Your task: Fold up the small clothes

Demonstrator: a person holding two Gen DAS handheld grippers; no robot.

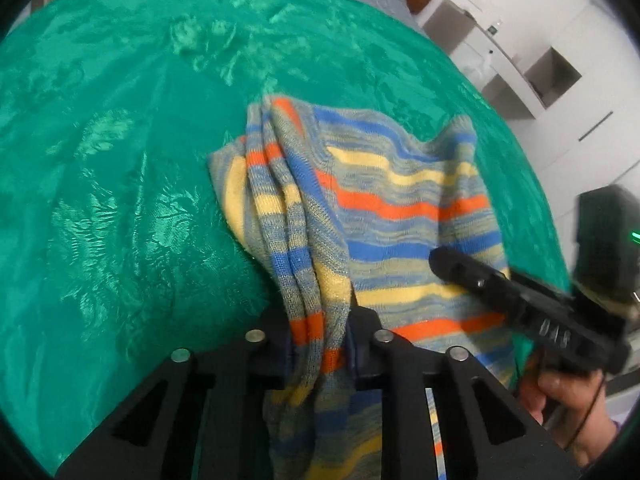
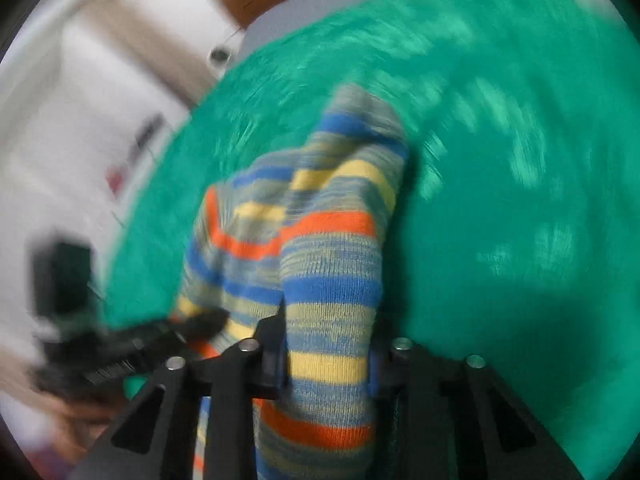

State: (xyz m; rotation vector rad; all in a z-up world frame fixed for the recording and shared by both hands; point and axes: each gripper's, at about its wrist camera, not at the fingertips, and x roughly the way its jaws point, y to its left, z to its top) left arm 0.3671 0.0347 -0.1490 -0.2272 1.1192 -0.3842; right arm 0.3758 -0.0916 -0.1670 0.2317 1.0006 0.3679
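left claw (image 1: 320, 344): clamped on a bunched fold of the striped knit garment (image 1: 400, 208) | right claw (image 2: 328, 356): pinched on another fold, blurred view, so probably a firm hold | garment: draped on the green tabletop cloth (image 1: 120, 200), right claw at 4 o'clock in the left view

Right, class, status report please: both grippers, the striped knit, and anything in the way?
Left gripper shut on striped knit. Right gripper shut on another bunch of it. Knit partly lifted off green cloth. Nothing in the way.
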